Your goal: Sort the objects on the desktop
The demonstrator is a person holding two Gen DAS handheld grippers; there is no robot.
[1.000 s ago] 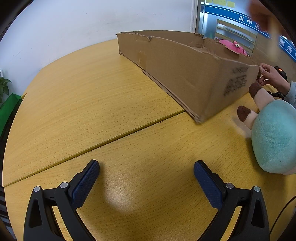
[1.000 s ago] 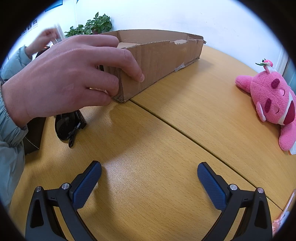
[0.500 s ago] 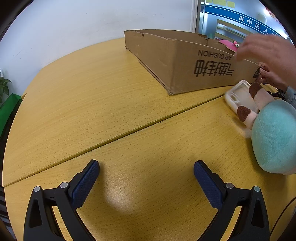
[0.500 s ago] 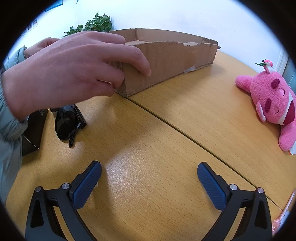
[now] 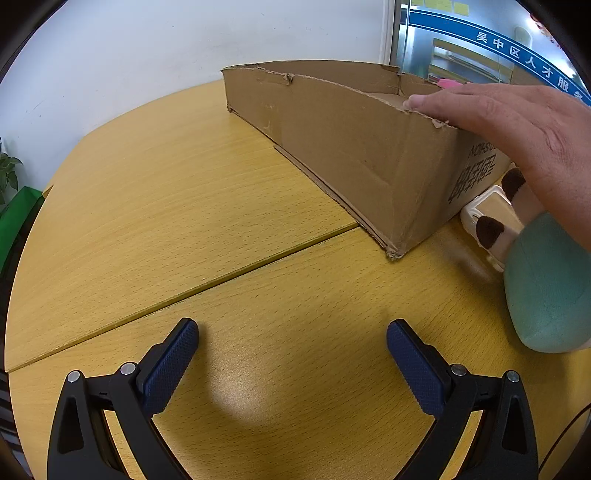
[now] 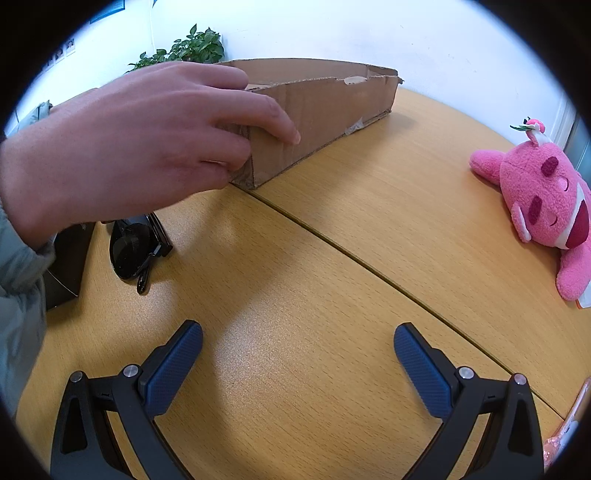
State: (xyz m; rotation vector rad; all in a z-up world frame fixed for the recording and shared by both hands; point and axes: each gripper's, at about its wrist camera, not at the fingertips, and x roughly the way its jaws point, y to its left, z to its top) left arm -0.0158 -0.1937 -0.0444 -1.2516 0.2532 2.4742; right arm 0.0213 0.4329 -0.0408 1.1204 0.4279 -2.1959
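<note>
Cardboard box (image 5: 354,147) swung round again under a bare hand (image 6: 140,147) gripping its near corner, both grippers, left gripper (image 5: 291,354) and right gripper (image 6: 297,354), spread wide and empty over the table (image 6: 314,277), sunglasses (image 6: 135,247) beside the box, pink plush (image 6: 543,203) off right, teal plush (image 5: 546,288) near the box end.

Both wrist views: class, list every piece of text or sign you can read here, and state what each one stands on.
"吴中区人才服": white characters on the blue wall sign; it runs on out of frame.
Cardboard box, end face: upside-down black print, partly covered by the bare hand; not reliably readable.
Yellow notes above the sign: too small.
Wall posters in the right wrist view: too blurred.
Pink plush, sunglasses: no text visible.
</note>
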